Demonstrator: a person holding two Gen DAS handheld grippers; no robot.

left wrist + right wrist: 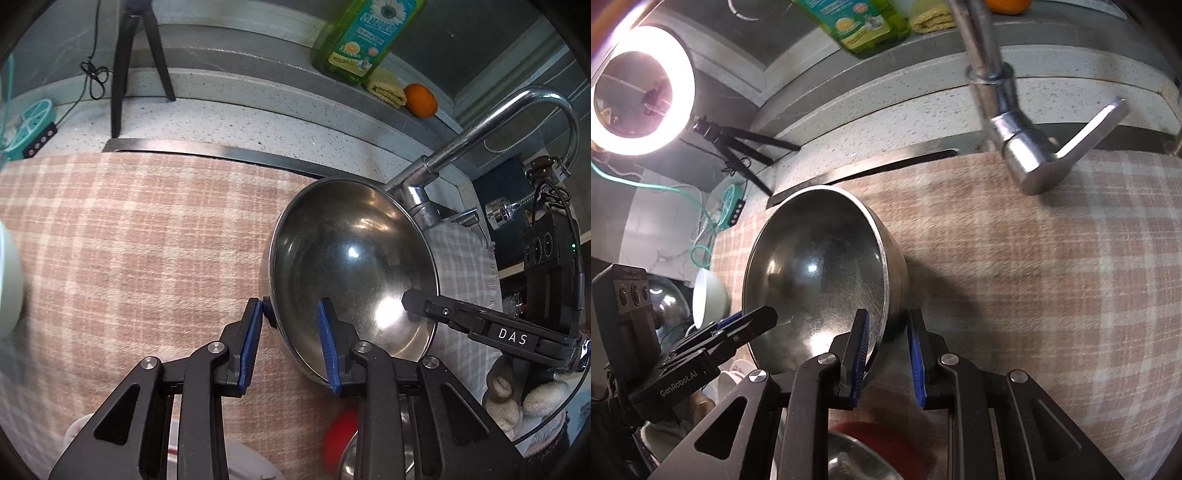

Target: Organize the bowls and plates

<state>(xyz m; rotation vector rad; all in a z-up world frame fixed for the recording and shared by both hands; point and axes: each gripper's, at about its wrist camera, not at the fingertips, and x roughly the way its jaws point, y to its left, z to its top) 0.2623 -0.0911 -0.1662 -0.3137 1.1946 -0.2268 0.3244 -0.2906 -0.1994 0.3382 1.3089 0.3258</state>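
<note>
Checked pink and white cloth (129, 240) covers the table (258, 122), which is speckled stone. A shiny tap (480, 129) curves over the back. On the ledge behind sit a green soap bottle (365, 33), a yellow sponge cloth (384, 88) and an orange (421, 100). A black tripod (129, 62) stands to the left, and a bright ring light (641, 90) glows in the right wrist view.

A steel bowl (351, 266) is up on its side over the cloth, tipped so we look into it. The left hand-held gripper (290, 339) has its two blue pads on each side of the bowl's rim, one inside and one outside. They look close to the rim, but I cannot tell if they squeeze it. The right hand-held gripper (888, 354) sits on the other side of the rim the same way, with a gap showing, so it looks open around the edge.

The bowl is smooth and shiny, so it could slip out of the pads. If only one side holds, the bowl may swing or drop. Right below, near the bottom of both views, are something red (340, 435) and another steel bowl (849, 461), so a fall would be loud and could knock them. The tap is close too, and the bowl could bump it. A white bowl (709, 295) waits off to the left.
</note>
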